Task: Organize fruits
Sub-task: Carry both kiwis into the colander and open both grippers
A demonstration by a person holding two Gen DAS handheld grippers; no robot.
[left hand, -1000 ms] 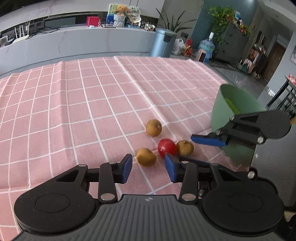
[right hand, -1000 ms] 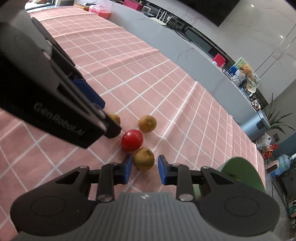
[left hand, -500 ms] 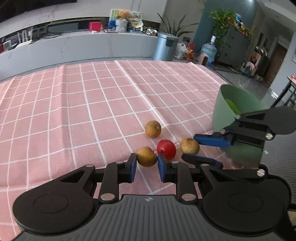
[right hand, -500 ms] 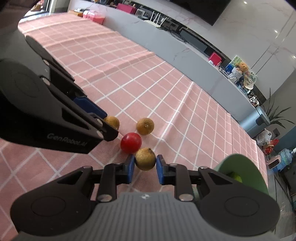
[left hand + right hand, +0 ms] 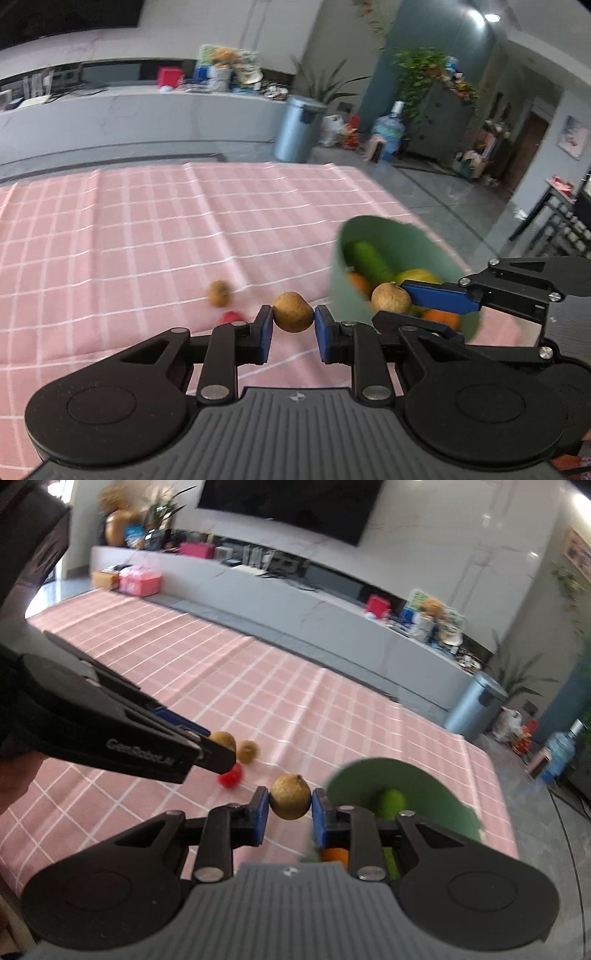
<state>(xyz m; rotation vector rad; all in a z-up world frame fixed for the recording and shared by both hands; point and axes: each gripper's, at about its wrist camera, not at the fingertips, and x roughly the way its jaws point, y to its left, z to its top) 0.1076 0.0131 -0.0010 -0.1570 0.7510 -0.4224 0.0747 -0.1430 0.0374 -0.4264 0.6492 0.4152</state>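
In my left wrist view, left gripper (image 5: 293, 328) is clamped on a brown fruit (image 5: 293, 312) at centre frame; lower right, right gripper (image 5: 402, 307) pinches another fruit (image 5: 390, 298) against the green bowl (image 5: 343, 291). Only my right wrist view shows the lime (image 5: 389, 803) inside; the red fruit (image 5: 231, 775) sits left on the table (image 5: 258, 686).

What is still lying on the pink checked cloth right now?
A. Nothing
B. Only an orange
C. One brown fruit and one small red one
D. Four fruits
C: one brown fruit and a red fruit lie on the cloth; each gripper holds another brown one.
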